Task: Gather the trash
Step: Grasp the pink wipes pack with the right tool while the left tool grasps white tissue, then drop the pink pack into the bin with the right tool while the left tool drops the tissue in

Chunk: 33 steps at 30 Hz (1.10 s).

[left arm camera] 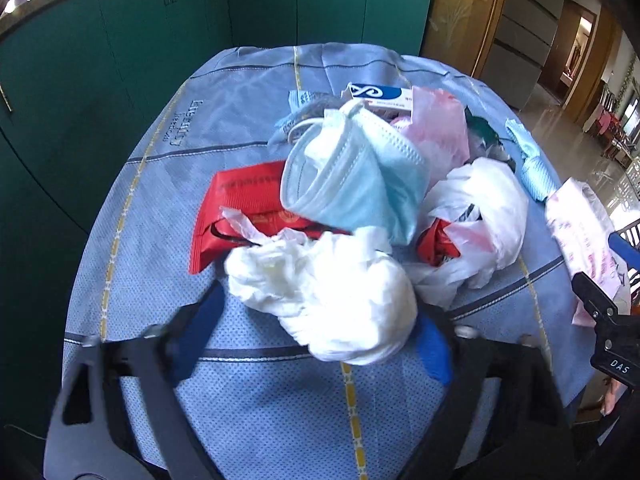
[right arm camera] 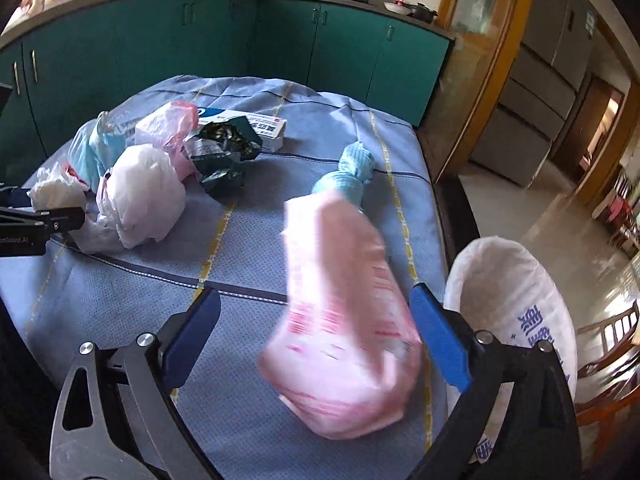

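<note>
The right tool (right arm camera: pixel 316 336) gapes wide around a pink packet (right arm camera: pixel 344 320) on the counter (right arm camera: pixel 120 300), near the lined bin (right arm camera: pixel 516 300); it should close squarely. The left tool (left arm camera: pixel 316 320) straddles a white wad (left arm camera: pixel 332 300), grip unclear

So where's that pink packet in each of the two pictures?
Left wrist view: the pink packet lies at the far right edge, on the blue cloth.
Right wrist view: it is low in the centre, between the right hand-held gripper's fingers.
Shared landmark: the twisted light-blue bundle just beyond it.
</note>
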Each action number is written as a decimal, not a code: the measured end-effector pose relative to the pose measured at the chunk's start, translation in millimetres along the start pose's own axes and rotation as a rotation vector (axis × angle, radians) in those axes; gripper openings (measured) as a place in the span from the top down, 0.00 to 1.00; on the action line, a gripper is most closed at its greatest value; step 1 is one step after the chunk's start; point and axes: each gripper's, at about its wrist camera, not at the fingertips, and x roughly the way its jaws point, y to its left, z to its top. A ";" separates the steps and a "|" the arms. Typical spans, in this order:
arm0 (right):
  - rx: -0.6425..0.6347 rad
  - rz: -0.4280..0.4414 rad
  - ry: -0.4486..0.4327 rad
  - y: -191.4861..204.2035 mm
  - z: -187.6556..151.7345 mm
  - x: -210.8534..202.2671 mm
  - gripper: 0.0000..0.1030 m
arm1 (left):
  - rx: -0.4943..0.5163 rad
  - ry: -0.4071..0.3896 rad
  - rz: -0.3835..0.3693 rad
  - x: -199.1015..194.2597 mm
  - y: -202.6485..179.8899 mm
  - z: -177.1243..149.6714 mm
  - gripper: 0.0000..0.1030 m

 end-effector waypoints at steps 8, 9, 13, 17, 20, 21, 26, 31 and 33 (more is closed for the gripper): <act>0.027 0.033 0.012 -3.5 -7.2 5.0 0.09 | 0.050 -0.074 0.010 -28.8 0.3 -1.1 0.48; 0.047 0.039 0.011 -8.3 -7.8 4.7 0.09 | 0.058 -0.087 0.014 -34.1 -0.7 -0.6 0.48; 0.094 0.078 0.023 -21.3 -9.8 9.3 0.10 | 0.074 -0.144 0.003 -56.7 -3.7 3.4 0.50; 0.144 0.106 0.035 -26.6 -13.5 13.5 0.50 | 0.090 -0.206 -0.011 -78.7 -11.3 7.4 0.50; 0.159 0.127 0.022 -30.7 -14.7 7.2 0.61 | 0.099 -0.232 -0.021 -87.4 -16.3 9.4 0.50; 0.164 0.134 0.016 -32.5 -14.4 4.3 0.65 | 0.101 -0.238 -0.026 -89.4 -18.0 9.5 0.49; 0.192 0.121 -0.052 -48.2 -11.8 -26.4 0.66 | 0.130 -0.251 -0.062 -94.5 -35.9 11.6 0.50; 0.246 0.030 -0.143 -88.2 -9.7 -66.7 0.66 | 0.181 -0.255 -0.123 -93.9 -64.9 18.1 0.50; 0.273 -0.028 -0.166 -110.1 -14.2 -82.7 0.66 | 0.207 -0.253 -0.160 -93.3 -81.2 21.6 0.50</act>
